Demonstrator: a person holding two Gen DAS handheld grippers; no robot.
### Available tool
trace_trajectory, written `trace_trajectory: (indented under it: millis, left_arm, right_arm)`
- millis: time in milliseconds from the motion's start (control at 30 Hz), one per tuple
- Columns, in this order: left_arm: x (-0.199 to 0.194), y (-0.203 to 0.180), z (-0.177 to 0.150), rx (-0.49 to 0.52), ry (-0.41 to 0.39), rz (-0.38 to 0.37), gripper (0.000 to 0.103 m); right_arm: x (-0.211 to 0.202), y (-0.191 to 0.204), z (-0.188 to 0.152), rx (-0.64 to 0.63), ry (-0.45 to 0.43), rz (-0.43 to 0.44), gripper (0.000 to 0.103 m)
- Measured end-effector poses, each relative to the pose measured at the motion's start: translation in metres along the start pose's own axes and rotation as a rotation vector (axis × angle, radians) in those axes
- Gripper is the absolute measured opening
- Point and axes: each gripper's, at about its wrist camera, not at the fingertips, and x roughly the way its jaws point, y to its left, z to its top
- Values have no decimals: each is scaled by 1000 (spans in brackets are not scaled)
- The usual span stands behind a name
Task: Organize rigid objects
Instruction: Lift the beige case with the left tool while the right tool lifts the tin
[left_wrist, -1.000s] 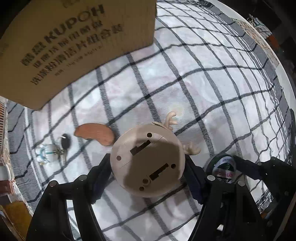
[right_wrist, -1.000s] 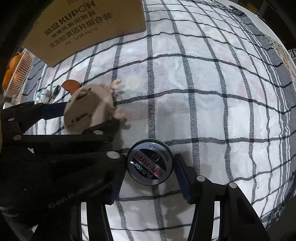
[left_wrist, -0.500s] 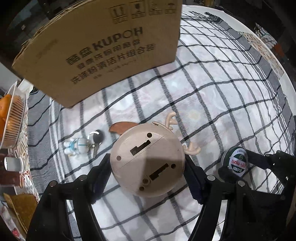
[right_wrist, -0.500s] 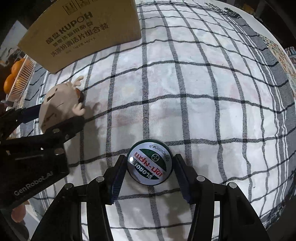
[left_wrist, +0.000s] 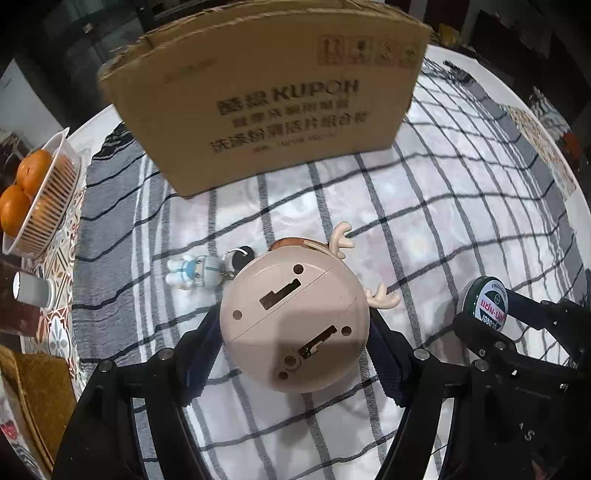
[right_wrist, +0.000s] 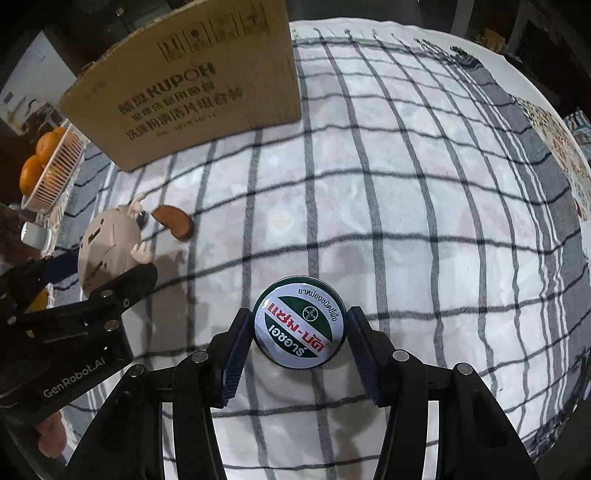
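- Grippers come nearest: the left gripper (left_wrist: 295, 328) clamps a round beige deer toy (left_wrist: 294, 317) between its pads, flat base toward the camera, antlers pointing away.
- Beside it, the right gripper (right_wrist: 300, 328) pinches a round balm tin (right_wrist: 300, 326) by its rim, green and white lid facing the lens.
- Both things are held above the checked cloth (right_wrist: 406, 184), not resting on it.
- Just past the toy, a small astronaut keyring (left_wrist: 194, 272) lies on the cloth, and a brown curved wooden piece (right_wrist: 173, 220) lies near it.
- Farther back stands a cardboard box (left_wrist: 280, 99), printed side facing the grippers.
- Off the cloth's left edge, a white basket (left_wrist: 40, 210) holds oranges (left_wrist: 22, 192).
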Motion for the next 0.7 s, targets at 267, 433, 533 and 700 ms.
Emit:
trace_trajectory:
  millis: [267, 433, 533, 700]
  left_arm:
    - [-12, 14, 1, -59, -44, -3, 74]
    - [-15, 24, 2, -87, -52, 3, 74]
    - [-17, 28, 1, -107, -63, 3, 74]
    - [-24, 34, 3, -128, -90, 12, 74]
  right_arm:
    - [-4, 14, -4, -6, -38, 45, 53]
    - [-9, 24, 2, -19, -64, 60, 53]
    - [-14, 27, 6, -29, -84, 59, 53]
    - [-23, 32, 13, -47, -114, 66, 53]
